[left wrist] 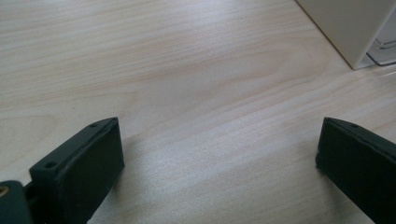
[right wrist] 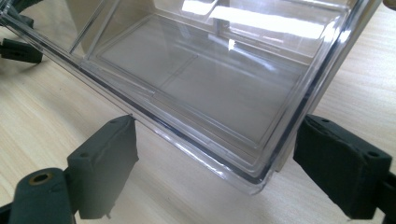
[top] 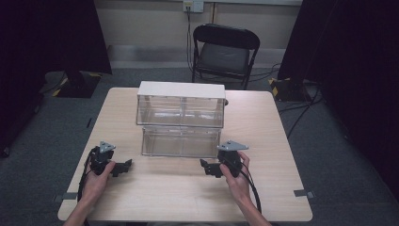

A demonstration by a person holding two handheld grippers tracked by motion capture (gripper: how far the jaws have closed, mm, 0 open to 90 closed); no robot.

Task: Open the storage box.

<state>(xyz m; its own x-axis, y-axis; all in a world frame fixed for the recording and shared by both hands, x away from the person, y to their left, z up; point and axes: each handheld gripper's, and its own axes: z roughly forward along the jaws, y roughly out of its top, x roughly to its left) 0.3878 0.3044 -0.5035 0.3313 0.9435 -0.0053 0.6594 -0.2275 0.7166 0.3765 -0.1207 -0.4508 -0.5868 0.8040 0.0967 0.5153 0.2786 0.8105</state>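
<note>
Both hands low on table [top: 188, 197]; left gripper [top: 123, 167], right gripper [top: 207, 167] fingers spread, empty; no readable writing.

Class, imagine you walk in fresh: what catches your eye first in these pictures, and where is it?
First, the white-topped cabinet mid-table, with its clear lower drawer pulled out toward the person. Next, the two black tongs resting on the wooden table, both open: the left tongs left of the drawer, the right tongs at its front right corner. Behind the table stands a black folding chair.
</note>
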